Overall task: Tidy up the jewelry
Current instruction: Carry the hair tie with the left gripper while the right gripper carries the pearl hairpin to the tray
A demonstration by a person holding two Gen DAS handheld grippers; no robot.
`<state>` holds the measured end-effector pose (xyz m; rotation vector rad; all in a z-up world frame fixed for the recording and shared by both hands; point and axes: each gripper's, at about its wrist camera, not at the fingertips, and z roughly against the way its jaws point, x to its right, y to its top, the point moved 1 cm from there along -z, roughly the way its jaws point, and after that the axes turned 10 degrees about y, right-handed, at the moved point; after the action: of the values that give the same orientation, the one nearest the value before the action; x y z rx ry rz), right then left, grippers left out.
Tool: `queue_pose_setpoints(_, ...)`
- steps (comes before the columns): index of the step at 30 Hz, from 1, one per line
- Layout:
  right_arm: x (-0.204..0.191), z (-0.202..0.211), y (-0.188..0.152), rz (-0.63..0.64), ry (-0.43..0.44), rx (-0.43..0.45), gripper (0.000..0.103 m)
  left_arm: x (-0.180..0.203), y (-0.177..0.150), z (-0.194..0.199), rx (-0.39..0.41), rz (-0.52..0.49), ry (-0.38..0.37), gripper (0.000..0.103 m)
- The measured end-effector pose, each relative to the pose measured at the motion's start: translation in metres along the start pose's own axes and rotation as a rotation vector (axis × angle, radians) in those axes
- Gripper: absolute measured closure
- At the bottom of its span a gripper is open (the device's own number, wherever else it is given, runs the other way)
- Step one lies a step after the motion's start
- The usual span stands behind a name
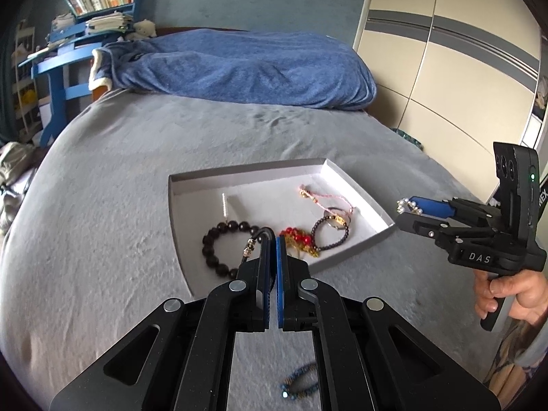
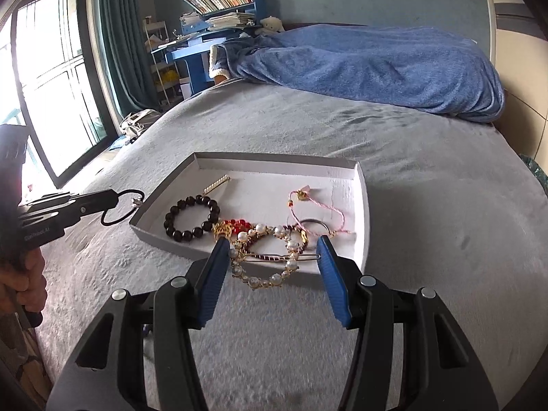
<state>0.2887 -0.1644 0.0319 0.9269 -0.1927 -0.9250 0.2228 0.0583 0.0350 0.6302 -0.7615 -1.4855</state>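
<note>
A white shallow tray [image 1: 356, 185] [image 2: 359, 185] lies on the grey bed. In it are a black bead bracelet [image 1: 214, 243] [image 2: 190, 219], red beads [image 1: 296, 234] [image 2: 236, 224], a pink cord bracelet [image 1: 322, 198] [image 2: 318, 205], a dark small-bead bracelet [image 1: 330, 236] and a pearl bar [image 2: 216, 184]. My left gripper [image 1: 275, 239] [image 2: 116, 198] is shut on a black cord bracelet [image 1: 255, 241] [image 2: 121, 207] at the tray's near left edge. My right gripper [image 2: 274, 246] [image 1: 402, 205] holds a pearl hair clip [image 2: 267, 260] [image 1: 406, 205] between wide-spread fingers, just in front of the tray.
A blue blanket [image 1: 246, 65] [image 2: 376, 65] lies at the bed's far end. A blue beaded piece [image 1: 298, 380] lies on the bed under my left gripper. A blue desk with books [image 1: 85, 17] [image 2: 219, 10] stands behind, a wardrobe [image 1: 445, 51] right, a window [image 2: 51, 85] left.
</note>
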Motion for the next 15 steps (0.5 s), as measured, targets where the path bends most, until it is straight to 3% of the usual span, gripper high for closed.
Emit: queue_pose_setpoints(15, 0.022, -0.076, 0.028, -0.02, 0.007, -0.045, 0.05, -0.008, 0.016, -0.064, -0.066, -0.005, 0.017, 0.099)
